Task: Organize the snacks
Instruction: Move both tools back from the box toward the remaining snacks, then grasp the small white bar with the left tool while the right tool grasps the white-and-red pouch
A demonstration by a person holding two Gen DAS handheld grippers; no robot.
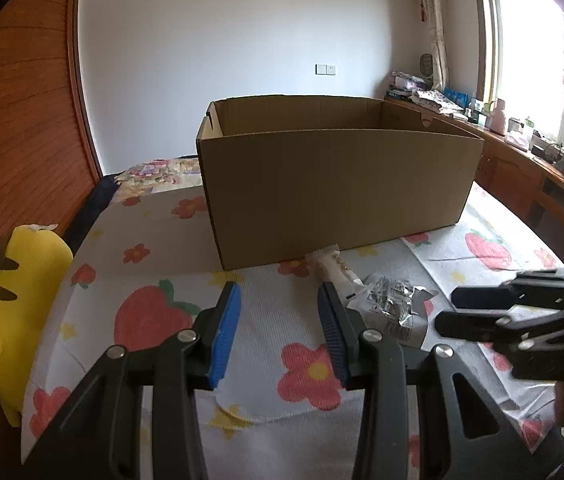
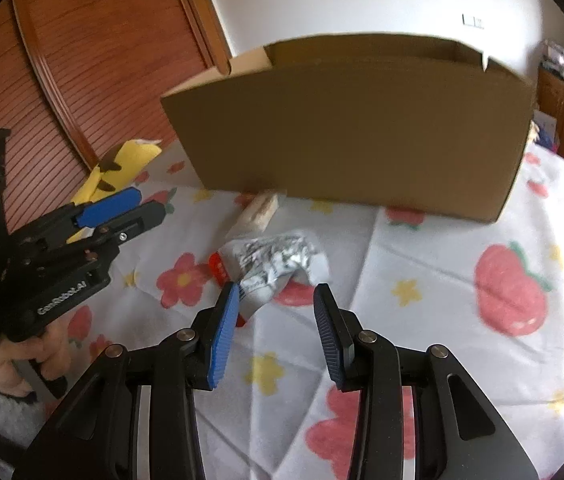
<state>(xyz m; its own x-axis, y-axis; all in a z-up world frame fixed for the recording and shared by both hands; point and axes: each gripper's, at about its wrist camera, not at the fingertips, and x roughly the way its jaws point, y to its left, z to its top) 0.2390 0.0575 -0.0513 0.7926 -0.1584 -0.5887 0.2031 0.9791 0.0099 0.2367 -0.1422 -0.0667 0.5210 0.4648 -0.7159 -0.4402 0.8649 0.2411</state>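
An open cardboard box (image 1: 338,176) stands on the flower-print cloth (image 1: 282,332). A cream-wrapped snack bar (image 1: 334,266) lies against the box's front. Beside the bar lies a crumpled silver-and-white packet (image 1: 392,306). My left gripper (image 1: 279,292) hovers low over the cloth, open and empty, with the bar just past its right finger. My right gripper (image 2: 278,292) is open too, and the silver packet (image 2: 274,260) lies right before its tips, its near end beside the blue pad. The box (image 2: 346,132), the bar (image 2: 260,208) and the left gripper (image 2: 150,202) also show there.
A yellow plush toy (image 1: 6,300) lies at the cloth's left edge, next to a slatted wooden door (image 1: 22,120). A cluttered wooden ledge (image 1: 482,112) runs under the window at the right. A hand (image 2: 14,364) grasps the left gripper's handle.
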